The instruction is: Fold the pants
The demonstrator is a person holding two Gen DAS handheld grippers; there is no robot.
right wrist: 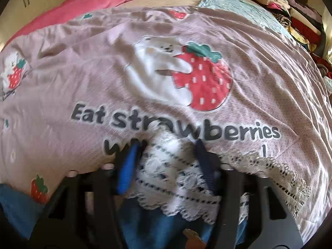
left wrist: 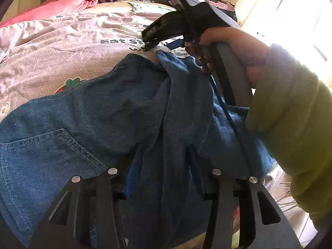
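The denim pants (left wrist: 87, 124) lie bunched on the pink strawberry bedspread (right wrist: 83, 72), so the fold looks to be in its early carrying stage. The left gripper (left wrist: 164, 166) has its jaws partly closed around a ridge of denim near the back pocket (left wrist: 51, 151); the right gripper (right wrist: 166, 155) pinches the lace-trimmed hem (right wrist: 182, 182). Next, that hem probably needs drawing over toward the pocket end. Only the right view shows the clothes stack (right wrist: 290, 10) beyond the bedspread; only the left shows the pocket
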